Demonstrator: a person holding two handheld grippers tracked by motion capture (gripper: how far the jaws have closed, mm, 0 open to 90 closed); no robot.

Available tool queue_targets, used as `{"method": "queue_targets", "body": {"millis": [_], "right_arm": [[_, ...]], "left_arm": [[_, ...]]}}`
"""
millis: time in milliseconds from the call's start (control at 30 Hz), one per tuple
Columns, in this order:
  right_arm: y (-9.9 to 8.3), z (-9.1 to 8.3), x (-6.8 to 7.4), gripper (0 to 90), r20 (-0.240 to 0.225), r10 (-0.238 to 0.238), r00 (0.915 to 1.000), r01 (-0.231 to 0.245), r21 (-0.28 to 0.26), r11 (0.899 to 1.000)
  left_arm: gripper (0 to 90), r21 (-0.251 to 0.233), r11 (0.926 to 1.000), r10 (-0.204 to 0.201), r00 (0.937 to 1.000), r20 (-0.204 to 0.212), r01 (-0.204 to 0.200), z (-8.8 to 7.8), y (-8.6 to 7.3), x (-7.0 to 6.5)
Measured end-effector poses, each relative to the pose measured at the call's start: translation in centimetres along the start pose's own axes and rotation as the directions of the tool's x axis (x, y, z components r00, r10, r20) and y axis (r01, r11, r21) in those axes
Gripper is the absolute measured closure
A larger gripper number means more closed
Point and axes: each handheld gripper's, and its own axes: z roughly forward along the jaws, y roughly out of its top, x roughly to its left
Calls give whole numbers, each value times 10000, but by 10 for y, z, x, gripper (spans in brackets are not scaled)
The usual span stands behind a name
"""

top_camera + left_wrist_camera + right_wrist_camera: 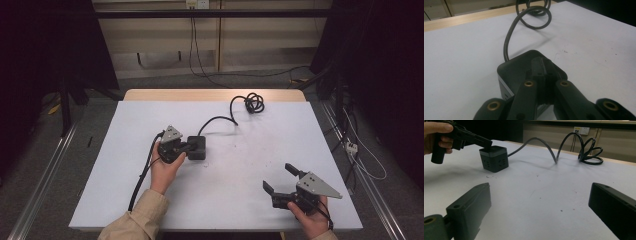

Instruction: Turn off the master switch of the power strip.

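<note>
A black cube power socket (197, 148) stands left of the middle of the white table (125, 200). Its black cable (218, 119) runs back to a coil (254, 102) at the far edge. My left gripper (189, 147) is shut, and its tips rest on the cube's top (516, 67) with nothing between them. In the right gripper view the same cube (494, 160) stands at the upper left with the left gripper (486, 143) touching its top. My right gripper (278, 177) is open near the front right, with bare table between its jaws (540, 188).
A wooden strip (215, 94) edges the table's far side. Wall sockets (581, 130) and hanging cords sit on the panel beyond. Metal rails and loose cables (357, 150) lie on the floor to the right.
</note>
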Motion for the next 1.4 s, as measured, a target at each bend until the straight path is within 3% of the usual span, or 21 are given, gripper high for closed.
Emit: {"method": "queue_targets", "body": {"millis": [1400], "right_arm": [[1, 0, 1, 39, -17, -5, 10000, 4, -46, 10000]], "left_arm": [[900, 168, 9998, 128, 9997, -201, -125, 1, 1, -3]]}}
